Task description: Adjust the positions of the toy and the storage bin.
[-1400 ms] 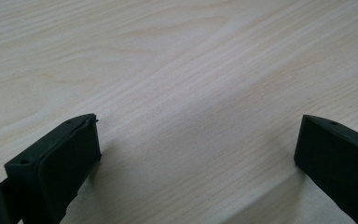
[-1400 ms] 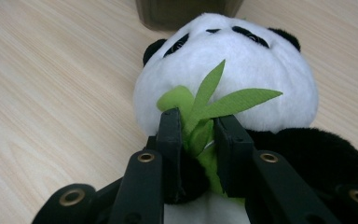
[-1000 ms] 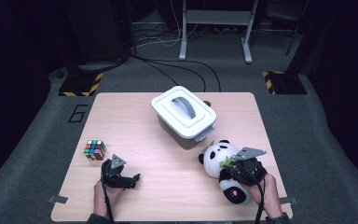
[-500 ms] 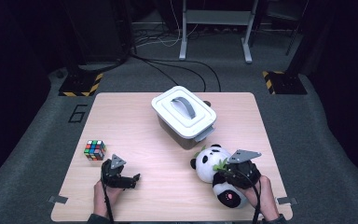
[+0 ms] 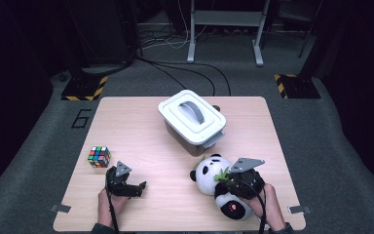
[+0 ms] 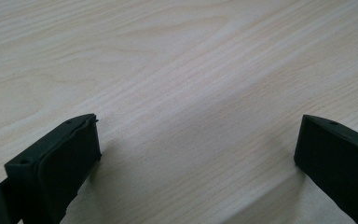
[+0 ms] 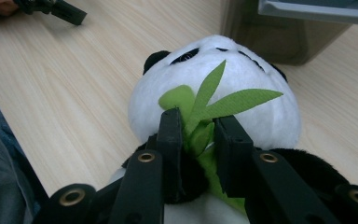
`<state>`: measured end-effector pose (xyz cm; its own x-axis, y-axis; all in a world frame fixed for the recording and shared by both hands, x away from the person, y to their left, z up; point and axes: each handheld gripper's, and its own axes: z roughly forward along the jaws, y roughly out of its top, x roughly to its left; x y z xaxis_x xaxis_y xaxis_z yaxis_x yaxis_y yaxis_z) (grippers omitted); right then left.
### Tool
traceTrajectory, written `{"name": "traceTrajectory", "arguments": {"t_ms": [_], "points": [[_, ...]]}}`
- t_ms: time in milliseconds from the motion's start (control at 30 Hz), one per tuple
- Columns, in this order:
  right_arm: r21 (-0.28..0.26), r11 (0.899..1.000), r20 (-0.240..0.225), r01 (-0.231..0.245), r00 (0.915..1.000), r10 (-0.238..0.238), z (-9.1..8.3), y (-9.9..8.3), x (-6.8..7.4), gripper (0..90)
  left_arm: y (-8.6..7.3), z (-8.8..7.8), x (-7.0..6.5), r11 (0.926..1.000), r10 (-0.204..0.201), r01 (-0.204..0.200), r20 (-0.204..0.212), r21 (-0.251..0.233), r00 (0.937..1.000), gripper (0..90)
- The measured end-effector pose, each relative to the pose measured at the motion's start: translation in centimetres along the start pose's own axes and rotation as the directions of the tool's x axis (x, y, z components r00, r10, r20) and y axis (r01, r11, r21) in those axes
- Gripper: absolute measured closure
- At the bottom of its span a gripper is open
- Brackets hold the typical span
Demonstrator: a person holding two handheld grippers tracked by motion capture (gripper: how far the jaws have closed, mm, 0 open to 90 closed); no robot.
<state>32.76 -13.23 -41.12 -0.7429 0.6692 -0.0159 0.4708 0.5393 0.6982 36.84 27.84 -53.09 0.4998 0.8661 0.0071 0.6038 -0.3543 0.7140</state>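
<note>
The right gripper (image 7: 198, 133), clamped on the panda's (image 5: 219, 183) green leaf, has dragged the panda leftward, away from the table's (image 5: 141, 131) right edge. Left gripper (image 5: 135, 187) rests gaping, unmoved.

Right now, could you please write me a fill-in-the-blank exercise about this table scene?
1. The right gripper is shut on the green leaves of the plush ____.
2. The left gripper has its jaws ____, with bare table between them.
3. The lid of the white box has a grey ____ on top.
4. The colourful ____ lies near the left gripper.

Missing words: panda; open; handle; cube
</note>
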Motion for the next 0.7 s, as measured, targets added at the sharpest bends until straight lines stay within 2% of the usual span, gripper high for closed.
{"name": "traceTrajectory", "arguments": {"t_ms": [167,333,700], "points": [[-0.004,1.000,-0.030,0.028,0.9992,-0.028,0.6,0.7,0.8,73.5,0.0,0.0,0.0,1.0000,0.000,0.000,0.000,0.000,1.0000,0.0],[-0.002,0.999,-0.047,0.037,0.9982,-0.037,1.0,1.2,1.3,73.5,0.0,0.0,0.0,1.0000,-0.002,0.002,-0.002,-0.006,1.0000,0.0],[-0.012,0.996,-0.084,0.090,0.9923,-0.091,2.6,3.1,2.9,73.3,0.0,0.0,0.0,1.0000,-0.004,0.004,-0.002,-0.003,1.0000,0.0]]}}
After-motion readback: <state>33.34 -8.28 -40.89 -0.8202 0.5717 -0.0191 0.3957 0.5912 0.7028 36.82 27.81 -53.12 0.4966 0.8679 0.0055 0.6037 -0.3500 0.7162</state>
